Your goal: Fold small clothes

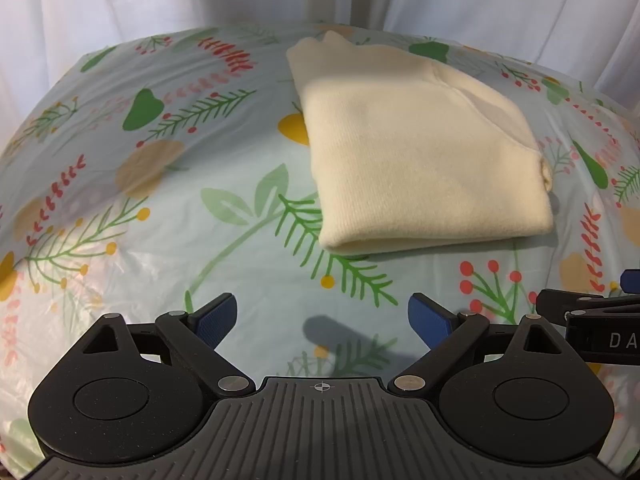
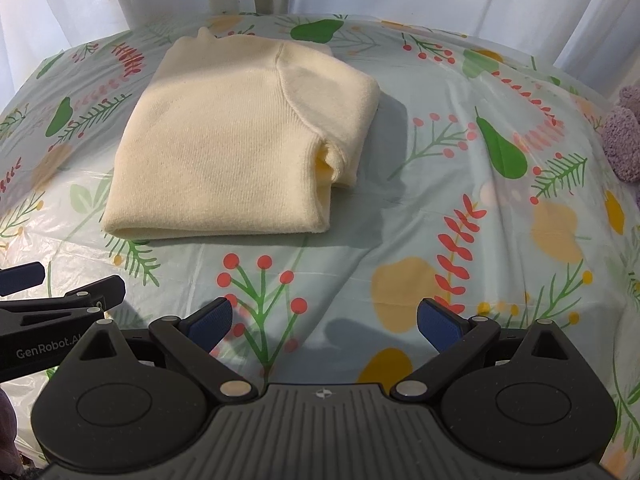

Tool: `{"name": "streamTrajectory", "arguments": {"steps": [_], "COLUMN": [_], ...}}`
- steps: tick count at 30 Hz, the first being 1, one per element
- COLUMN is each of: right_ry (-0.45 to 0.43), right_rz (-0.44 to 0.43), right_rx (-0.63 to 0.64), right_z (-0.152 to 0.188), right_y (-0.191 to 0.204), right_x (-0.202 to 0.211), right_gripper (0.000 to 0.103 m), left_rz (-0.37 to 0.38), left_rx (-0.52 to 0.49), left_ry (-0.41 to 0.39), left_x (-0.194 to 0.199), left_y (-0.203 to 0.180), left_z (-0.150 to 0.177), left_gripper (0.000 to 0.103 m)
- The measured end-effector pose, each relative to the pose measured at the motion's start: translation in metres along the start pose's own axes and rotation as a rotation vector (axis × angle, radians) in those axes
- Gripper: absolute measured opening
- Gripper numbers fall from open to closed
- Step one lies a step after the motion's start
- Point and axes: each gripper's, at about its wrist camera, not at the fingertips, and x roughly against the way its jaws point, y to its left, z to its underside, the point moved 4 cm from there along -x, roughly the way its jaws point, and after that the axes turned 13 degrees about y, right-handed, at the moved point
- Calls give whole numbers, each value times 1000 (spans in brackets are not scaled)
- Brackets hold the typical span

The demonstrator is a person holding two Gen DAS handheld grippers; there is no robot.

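Sweater (image 1: 420, 152) in the left wrist view: cream knit, fine rib, folded into a thick rectangle, rounded fold edge facing the camera, sleeve seam running diagonally across the top. It lies on the tablecloth (image 1: 160, 200) toward the far edge, right of centre. Left gripper (image 1: 322, 318) hangs over the near edge, jaws wide apart, nothing between them, well clear of the sweater. Blue ribbed pads (image 1: 216, 316). Tablecloth is glossy plastic film with a leaf and berry print, creased, slack in places. White curtain (image 1: 120, 0) behind.

Right wrist view: same sweater (image 2: 224, 148) now sits left of centre toward the far edge. Right side is less tidy: a cuff (image 2: 334, 160) bulges out of the stack with a small open pocket. Right gripper (image 2: 324, 322) is also spread wide and empty, over the near edge; the left gripper's arm shows at the left. Purple fuzzy item (image 2: 624, 136) at the right edge, can't tell what it is.

Risks, my read: fold looks about done, so any extra nudge could spring that cuff loose. Soft thick knit tends to relax open. Slick film may let the whole stack slide or bunch if pushed instead of lifted. Pinching only the top layer would peel the fold apart.
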Motion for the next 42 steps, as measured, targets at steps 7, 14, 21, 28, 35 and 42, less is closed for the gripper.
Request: {"name": "streamTrajectory", "arguments": {"steps": [7,14,21,28,35,42], "right_ry": [-5,-9,-20,-25,-28,-34], "right_rz": [-1,2,8,11,13,17], "right_rx": [-1,0,1,0,-2,0], "right_z": [0,0,1,1,2,2], "right_y": [1,1,0,1,0,0], "right_x": [1,2,4,6,7,9], "right_gripper": [99,99,99,99,99,99], "left_rz": [1,0,-1,-1,-1,0], "left_rx": [3,1,2,4,7,6], "left_ry": [-1,4,4,4,4,5], "left_x": [1,1,1,1,2,2], "left_y": [0,0,0,-1,-3,-3], "left_z": [0,0,1,1,2,2], "left_gripper": [96,96,96,96,96,96]}}
